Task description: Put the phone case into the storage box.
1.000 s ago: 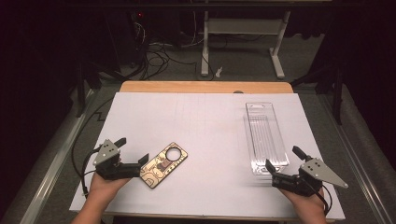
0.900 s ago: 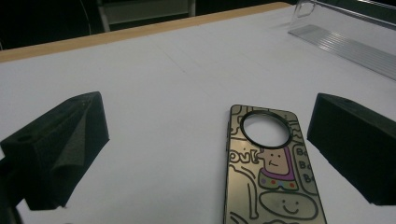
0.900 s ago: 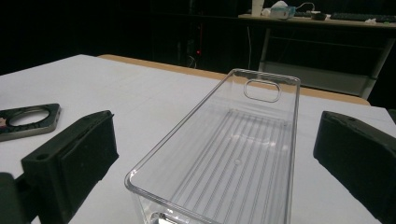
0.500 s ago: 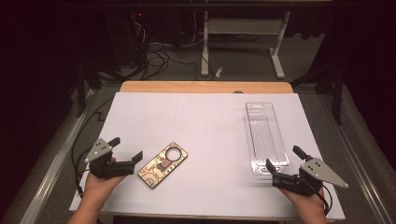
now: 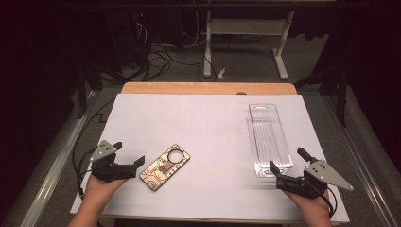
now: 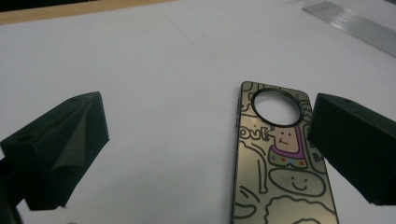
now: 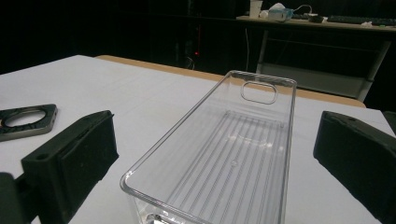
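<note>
both grippers (image 5: 128,160) (image 5: 286,167) low — fingers apart

We see a white-covered tabletop (image 5: 208,123) with a wooden far edge, a dim room behind it, loose cables (image 5: 161,54) on grey floor (image 5: 246,66), and a white-legged desk (image 5: 243,28).

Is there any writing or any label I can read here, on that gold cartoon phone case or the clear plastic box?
Gold cartoon-printed phone case: bubble letters beside the little figure, roughly "ou!", partly cut off, so not certain.
Clear ribbed plastic tray: no text or label to be seen.
White table cover: faint pencil lines, no words.
Left gripper and right gripper: no markings that I can read.
</note>
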`<state>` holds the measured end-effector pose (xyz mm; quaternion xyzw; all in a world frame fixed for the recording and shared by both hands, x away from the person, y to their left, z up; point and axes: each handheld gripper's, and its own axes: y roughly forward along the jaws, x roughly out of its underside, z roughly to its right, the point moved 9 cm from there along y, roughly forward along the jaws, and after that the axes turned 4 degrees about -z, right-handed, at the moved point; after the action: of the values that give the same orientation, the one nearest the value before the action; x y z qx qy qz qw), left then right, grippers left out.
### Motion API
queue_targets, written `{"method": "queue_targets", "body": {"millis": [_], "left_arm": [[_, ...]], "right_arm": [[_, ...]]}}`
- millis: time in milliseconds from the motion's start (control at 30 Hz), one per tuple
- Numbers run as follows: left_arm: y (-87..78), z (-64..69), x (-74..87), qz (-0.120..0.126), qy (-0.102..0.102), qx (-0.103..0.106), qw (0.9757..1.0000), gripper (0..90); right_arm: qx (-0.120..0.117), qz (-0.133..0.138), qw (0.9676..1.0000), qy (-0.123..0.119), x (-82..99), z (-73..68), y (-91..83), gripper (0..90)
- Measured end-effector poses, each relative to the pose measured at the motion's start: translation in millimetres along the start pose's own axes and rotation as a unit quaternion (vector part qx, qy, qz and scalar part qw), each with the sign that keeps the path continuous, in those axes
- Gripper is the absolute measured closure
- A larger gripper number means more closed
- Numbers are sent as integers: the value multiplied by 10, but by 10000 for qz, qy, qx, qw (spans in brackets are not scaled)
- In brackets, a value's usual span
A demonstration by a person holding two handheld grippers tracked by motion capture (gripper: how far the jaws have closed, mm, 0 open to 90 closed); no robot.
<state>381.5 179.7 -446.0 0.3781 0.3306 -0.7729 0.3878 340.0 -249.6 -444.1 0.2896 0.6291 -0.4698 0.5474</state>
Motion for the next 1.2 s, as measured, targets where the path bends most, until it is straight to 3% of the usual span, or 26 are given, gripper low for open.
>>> {"method": "queue_targets", "body": {"millis": [567,1200], "left_arm": [[84,-66,185,-598,-27,-211,9980,2],[135,-131,404,-1186,-113,-419,9920,2]], "right_arm": [[10,-27,10000,17,10,13,10,2],[-23,-69,10000,29,33,2,28,1]]}}
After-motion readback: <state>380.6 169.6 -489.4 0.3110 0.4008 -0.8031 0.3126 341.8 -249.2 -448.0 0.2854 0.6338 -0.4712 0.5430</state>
